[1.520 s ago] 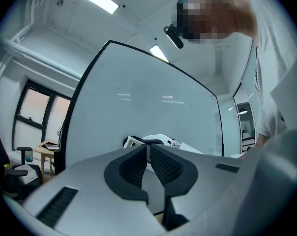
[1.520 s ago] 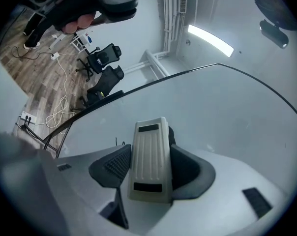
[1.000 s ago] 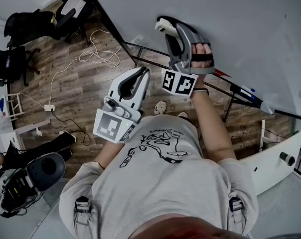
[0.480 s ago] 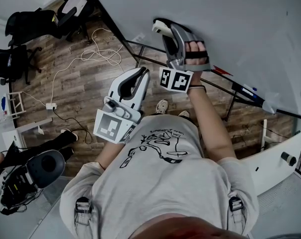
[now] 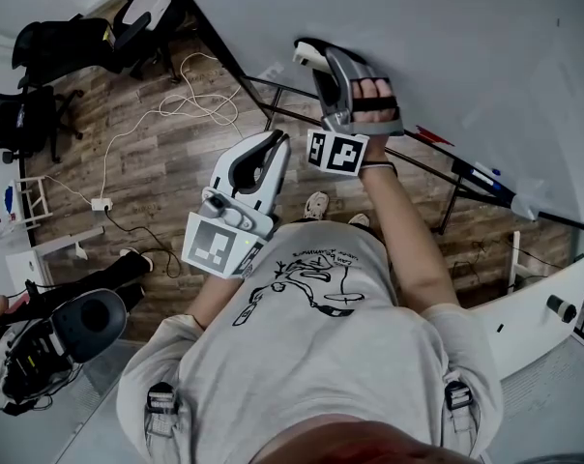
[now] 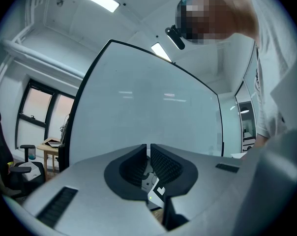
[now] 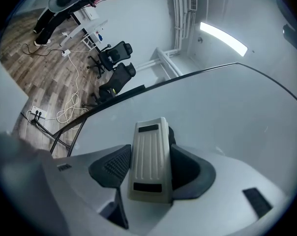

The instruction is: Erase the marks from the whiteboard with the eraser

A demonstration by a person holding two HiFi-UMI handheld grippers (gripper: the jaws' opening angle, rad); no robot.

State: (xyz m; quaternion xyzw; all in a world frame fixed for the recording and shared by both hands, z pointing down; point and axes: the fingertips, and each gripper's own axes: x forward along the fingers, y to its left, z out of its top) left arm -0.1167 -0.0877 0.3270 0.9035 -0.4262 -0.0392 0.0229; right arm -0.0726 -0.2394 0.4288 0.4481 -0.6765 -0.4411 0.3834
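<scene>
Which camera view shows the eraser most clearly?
The right gripper view: the eraser fills the centre, clamped between the right tool's jaws. The head view shows only its end past the tool. The left gripper view does not show it.

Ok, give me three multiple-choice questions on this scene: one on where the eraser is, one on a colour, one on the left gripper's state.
1. Where is the cream ribbed plastic eraser? A on the floor; B between the jaws of the right gripper; C on a chair seat.
2. What colour is the whiteboard's frame? A red; B black; C yellow.
3. How do the jaws of the left gripper stand? A wide apart; B shut on a marker; C together, empty.
Answers: B, its jaws clamp the eraser in the right gripper view; B, a black edge borders the board; C, they meet with nothing between.
</scene>
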